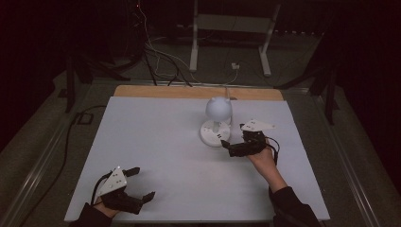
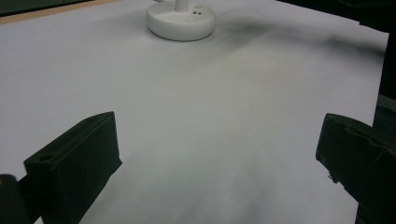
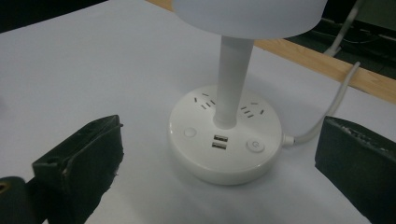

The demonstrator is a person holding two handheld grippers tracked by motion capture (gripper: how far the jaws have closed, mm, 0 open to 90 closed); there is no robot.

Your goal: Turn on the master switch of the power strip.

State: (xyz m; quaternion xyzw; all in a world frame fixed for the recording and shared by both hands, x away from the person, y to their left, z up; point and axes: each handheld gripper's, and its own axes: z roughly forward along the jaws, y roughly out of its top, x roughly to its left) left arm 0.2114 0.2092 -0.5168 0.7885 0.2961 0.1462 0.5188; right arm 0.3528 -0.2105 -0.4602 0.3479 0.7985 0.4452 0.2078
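Lamp [image 3: 225,140] shade cropped; buttons perhaps unmarked, blurry.

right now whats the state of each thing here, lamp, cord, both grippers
lamp: upright on the white table, not visibly lit
lamp base: flat on the table, sockets and USB ports empty
cord: attached to the base, trailing off the far edge
left gripper: open, holding nothing, near the table's front edge
right gripper: open, holding nothing, right by the base; contact unclear
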